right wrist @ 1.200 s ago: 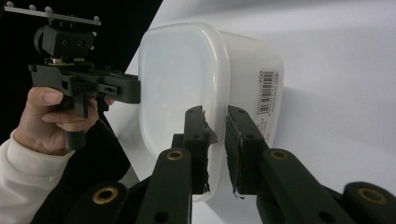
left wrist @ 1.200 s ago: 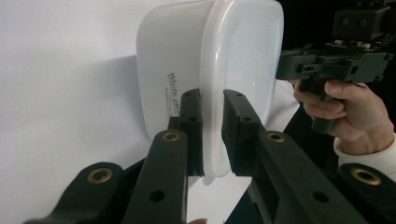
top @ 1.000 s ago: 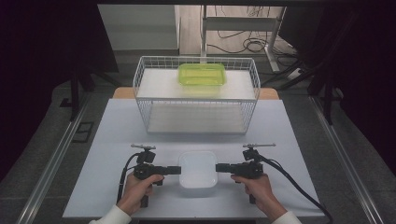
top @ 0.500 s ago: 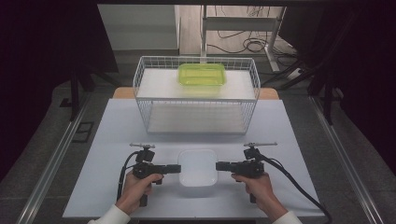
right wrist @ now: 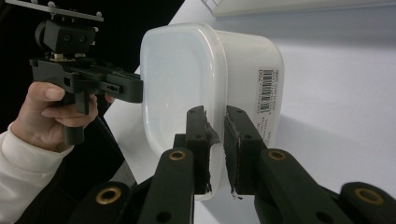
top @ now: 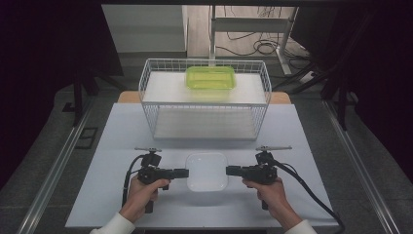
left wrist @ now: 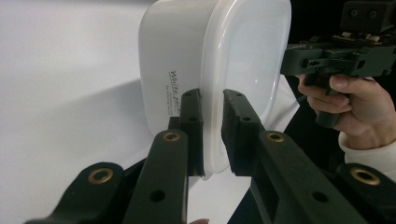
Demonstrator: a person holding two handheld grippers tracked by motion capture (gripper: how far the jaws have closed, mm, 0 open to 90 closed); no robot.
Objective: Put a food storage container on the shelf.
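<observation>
Seeing hardly any shift across the bench [top: 122, 126] since a second ago. Leaving the wire basket [top: 204, 105] in the upper middle of the high view, with the green tub [top: 210, 77] on its top shelf. Keeping the white container [top: 208, 170] at lower centre, just below the basket and between both hands. Clamping the left claw [top: 184, 172] on the container's left rim and the right claw [top: 230, 170] on its right rim, with pads pinching the thin lip in both gripper views. Judging this as a settled two-sided grip, probably readying for a lift. Not managing to tell whether the base is touching the bench.
</observation>
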